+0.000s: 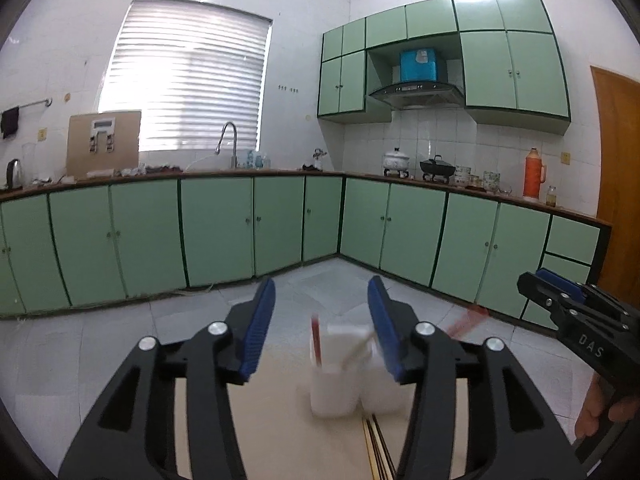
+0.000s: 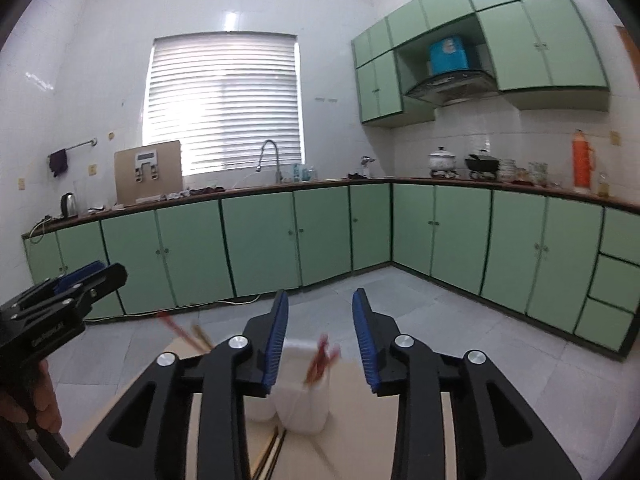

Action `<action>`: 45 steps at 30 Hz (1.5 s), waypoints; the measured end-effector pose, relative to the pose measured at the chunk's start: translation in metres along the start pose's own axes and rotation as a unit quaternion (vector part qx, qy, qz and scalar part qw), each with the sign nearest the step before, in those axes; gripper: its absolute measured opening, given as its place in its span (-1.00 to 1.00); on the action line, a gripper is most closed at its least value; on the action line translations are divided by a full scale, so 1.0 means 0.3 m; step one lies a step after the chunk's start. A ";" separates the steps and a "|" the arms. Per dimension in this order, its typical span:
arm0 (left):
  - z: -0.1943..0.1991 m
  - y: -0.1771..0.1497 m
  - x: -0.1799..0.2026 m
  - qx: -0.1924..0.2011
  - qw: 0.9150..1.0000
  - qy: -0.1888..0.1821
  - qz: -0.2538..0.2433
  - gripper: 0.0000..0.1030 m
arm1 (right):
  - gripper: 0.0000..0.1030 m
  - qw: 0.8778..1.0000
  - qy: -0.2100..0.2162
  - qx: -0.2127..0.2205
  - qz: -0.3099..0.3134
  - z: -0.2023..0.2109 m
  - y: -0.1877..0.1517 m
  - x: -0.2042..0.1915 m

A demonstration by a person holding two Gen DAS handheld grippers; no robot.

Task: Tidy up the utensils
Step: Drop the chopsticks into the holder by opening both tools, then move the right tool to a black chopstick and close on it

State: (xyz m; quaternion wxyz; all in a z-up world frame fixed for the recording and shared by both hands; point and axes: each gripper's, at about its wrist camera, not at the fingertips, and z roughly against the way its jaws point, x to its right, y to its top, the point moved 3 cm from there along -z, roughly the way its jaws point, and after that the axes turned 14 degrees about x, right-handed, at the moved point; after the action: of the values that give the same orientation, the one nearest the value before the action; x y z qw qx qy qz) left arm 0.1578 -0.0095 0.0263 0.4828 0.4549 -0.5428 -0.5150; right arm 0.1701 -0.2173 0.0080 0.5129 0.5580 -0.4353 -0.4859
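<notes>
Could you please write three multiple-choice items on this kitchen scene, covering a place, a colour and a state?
1. Where do the white cups stand?
A. on the pale table
B. on the counter
C. in the sink

2. What colour are the cabinet doors?
A. brown
B. light green
C. white

3. How do the left tool's jaws stand?
A. apart, with nothing between the pads
B. shut on a cup
C. shut on a chopstick

Answers: 1 A, the cups sit on the table just ahead of the tool. 2 B, the doors are green. 3 A, its blue pads stand apart, touching nothing.
</notes>
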 end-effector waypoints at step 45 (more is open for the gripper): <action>0.323 -0.636 -0.014 -0.227 0.974 0.007 -0.005 -0.05 | -0.63 0.963 0.037 -0.266 -0.021 0.335 -0.694 -0.231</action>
State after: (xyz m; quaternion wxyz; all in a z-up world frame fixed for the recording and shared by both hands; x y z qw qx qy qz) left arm 0.0614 -0.0042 -0.1648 0.5746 0.3400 -0.4060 -0.6240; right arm 0.0578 -0.1444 -0.1927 0.6483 0.4284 -0.2588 -0.5737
